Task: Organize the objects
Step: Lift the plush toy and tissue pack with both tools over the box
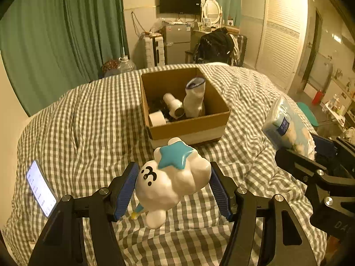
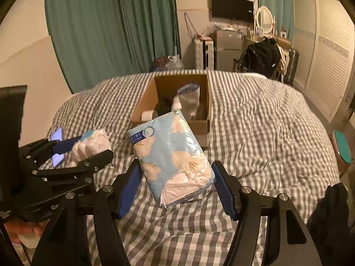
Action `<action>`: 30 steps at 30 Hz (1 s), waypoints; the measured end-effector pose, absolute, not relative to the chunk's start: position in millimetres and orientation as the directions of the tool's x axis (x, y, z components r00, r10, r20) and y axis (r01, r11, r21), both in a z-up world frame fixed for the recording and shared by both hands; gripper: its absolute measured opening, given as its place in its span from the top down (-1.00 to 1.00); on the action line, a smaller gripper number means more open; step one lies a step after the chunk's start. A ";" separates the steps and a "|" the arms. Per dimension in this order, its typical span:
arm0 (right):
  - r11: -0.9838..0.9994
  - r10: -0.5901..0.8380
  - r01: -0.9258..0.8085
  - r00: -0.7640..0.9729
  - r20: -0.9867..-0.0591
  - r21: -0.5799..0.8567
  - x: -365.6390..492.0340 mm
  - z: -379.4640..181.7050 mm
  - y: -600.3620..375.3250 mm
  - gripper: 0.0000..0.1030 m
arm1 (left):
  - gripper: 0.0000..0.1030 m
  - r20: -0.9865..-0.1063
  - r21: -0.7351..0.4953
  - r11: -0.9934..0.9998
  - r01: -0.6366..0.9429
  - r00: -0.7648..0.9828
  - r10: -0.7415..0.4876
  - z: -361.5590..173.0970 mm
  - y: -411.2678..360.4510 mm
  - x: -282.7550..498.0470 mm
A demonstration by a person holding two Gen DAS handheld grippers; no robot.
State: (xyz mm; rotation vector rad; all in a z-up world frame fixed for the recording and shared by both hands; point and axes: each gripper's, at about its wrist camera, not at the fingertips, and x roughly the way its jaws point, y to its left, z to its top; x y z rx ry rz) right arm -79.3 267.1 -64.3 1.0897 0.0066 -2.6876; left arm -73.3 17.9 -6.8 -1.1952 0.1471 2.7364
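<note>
Between the left fingers, the cloud figurine (image 1: 173, 177) looks glossy, perhaps glazed ceramic. Between the right fingers, the tissue pack (image 2: 173, 155) wears shiny crinkled plastic film. Beyond both, matt cardboard box (image 1: 188, 128) on woven checked quilt (image 1: 88, 122).

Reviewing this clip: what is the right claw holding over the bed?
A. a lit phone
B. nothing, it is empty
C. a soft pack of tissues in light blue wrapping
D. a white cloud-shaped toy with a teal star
C: in the right wrist view the tissue pack sits clamped between the blue pads of the right claw, raised off the checked bedcover.
</note>
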 end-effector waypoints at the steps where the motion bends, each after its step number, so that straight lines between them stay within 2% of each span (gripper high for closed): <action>1: -0.971 -0.218 0.224 -0.700 -0.680 0.081 -78.1 -59.3 266.4 -0.23 | -0.27 -0.729 0.031 -0.983 -0.180 -0.677 0.101 -2.0 19.2 -71.7; 8: -0.975 -0.185 0.219 -0.737 -0.650 0.029 -81.2 -30.5 259.2 -0.23 | -0.27 -0.701 0.027 -0.981 -0.191 -0.704 0.118 17.9 17.9 -90.3; 18: -0.973 -0.205 0.225 -0.741 -0.640 0.051 -129.0 -10.3 252.0 -0.23 | -0.27 -0.684 0.048 -0.980 -0.192 -0.721 0.108 30.1 17.7 -156.1; 30: -0.977 -0.161 0.210 -0.640 -0.752 0.030 -235.7 -75.5 240.3 -0.23 | -0.27 -0.727 0.029 -0.982 -0.187 -0.678 0.108 -18.8 9.9 -262.4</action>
